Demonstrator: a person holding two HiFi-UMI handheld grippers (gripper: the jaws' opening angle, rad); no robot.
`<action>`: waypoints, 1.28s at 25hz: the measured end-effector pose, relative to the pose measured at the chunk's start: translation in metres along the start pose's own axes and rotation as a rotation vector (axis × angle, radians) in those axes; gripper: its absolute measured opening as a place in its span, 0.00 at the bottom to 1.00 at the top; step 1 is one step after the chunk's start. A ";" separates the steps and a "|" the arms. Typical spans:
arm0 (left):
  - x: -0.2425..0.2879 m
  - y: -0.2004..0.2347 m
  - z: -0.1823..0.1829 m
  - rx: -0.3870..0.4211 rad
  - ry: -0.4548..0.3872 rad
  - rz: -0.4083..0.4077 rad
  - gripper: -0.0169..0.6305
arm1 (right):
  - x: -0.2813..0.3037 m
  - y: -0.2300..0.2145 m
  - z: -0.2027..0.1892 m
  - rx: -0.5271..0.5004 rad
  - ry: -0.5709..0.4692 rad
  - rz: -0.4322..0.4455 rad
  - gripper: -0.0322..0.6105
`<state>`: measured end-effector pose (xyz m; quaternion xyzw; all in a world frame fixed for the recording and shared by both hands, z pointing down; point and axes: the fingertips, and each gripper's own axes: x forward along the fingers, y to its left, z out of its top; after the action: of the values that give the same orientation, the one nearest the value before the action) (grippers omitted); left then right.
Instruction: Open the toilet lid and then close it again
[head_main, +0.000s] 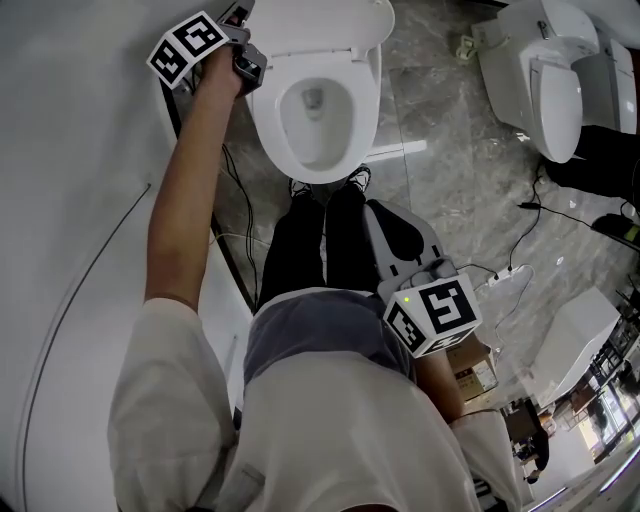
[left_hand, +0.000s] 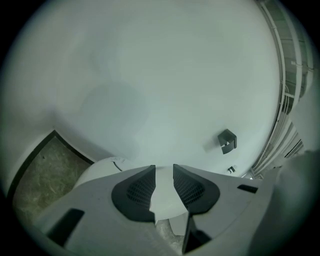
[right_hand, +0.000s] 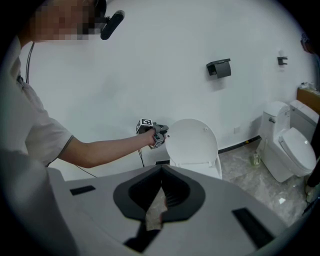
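Head view: the white oval plastic toilet lid (head_main: 320, 22) stands raised above the white seat ring (head_main: 362, 95), and the bowl is uncovered. The left gripper (head_main: 240, 20) sits at the lid's left rim. In the left gripper view the white rim fills the gap between the black ribbed pads (left_hand: 137, 192), so the jaws are clamped on the rim. The right gripper (right_hand: 161, 170) hangs low by the person's waist, jaws together with nothing between them, well apart from the toilet.

The person's black-trousered legs (head_main: 310, 250) stand just before the bowl. A thin black cable (right_hand: 140, 154) drops along the white wall (right_hand: 150, 60) below the left gripper. On the grey marbled floor (head_main: 450, 190) to the right stands a second white toilet (right_hand: 292, 150), lid down. A black wall-mounted paper holder (right_hand: 219, 68) hangs above and to the right of the raised lid.
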<state>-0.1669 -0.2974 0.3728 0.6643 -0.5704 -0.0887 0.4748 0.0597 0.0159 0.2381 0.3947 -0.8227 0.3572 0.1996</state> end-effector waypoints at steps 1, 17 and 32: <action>0.001 0.000 0.003 0.031 0.003 0.004 0.18 | -0.001 -0.002 0.000 0.001 0.001 -0.004 0.07; 0.027 -0.042 0.010 1.350 0.330 -0.009 0.25 | -0.003 -0.016 -0.010 0.023 0.024 -0.007 0.07; 0.046 -0.048 -0.011 1.428 0.408 -0.049 0.11 | -0.012 -0.033 -0.015 0.043 0.034 -0.028 0.06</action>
<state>-0.1127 -0.3352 0.3631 0.8272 -0.3746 0.4183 0.0216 0.0938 0.0195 0.2547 0.4041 -0.8057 0.3789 0.2100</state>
